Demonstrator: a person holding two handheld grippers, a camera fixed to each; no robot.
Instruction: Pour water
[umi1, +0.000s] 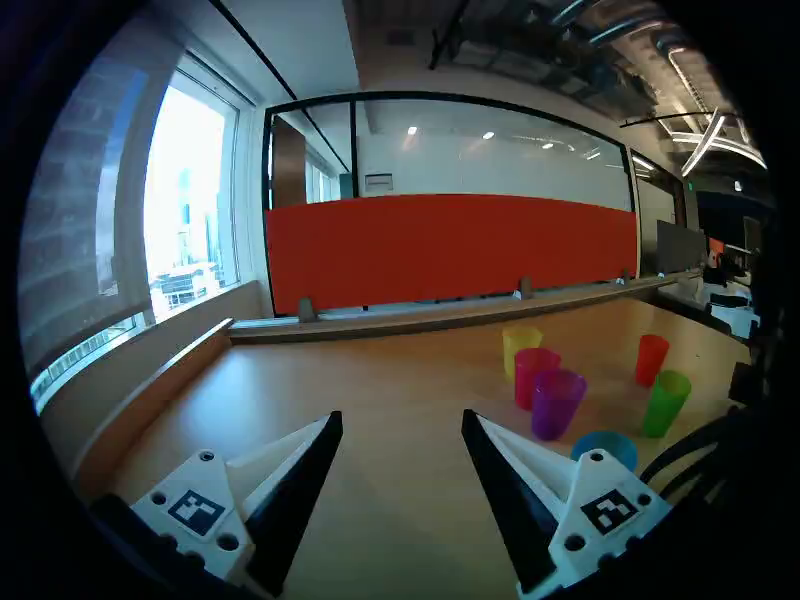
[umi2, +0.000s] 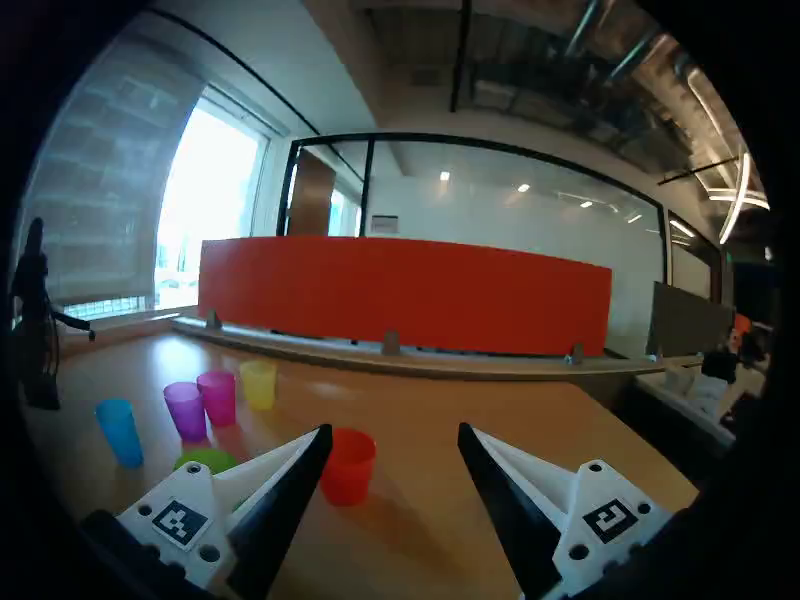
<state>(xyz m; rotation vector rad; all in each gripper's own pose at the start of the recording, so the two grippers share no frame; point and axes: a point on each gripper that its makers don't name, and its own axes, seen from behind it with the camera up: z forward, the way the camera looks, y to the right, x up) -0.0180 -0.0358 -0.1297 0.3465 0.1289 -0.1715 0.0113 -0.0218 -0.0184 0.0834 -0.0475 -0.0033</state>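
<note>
With left gripper (umi1: 401, 414) and right gripper (umi2: 394, 428) both spread apart and empty, the small red translucent plastic cup (umi2: 348, 465), lower centre in the right gripper view, looks light, slick and squeezable, favouring a gentle mid-wall pinch.

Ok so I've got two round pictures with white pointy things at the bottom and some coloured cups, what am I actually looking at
No robot arm here: a person holds a two-finger gripper in each hand, and a fisheye camera rides on each one, looking forward along it. The white and black pair at the bottom of the left gripper view is the left gripper; the pair in the right gripper view is the right gripper. Both are open and hold nothing. On the wooden table stand six plastic cups: a yellow cup, pink cup, purple cup, red cup, green cup and blue cup. The red cup is the one closest in front of the right gripper. An orange-red partition runs behind the table.
</note>
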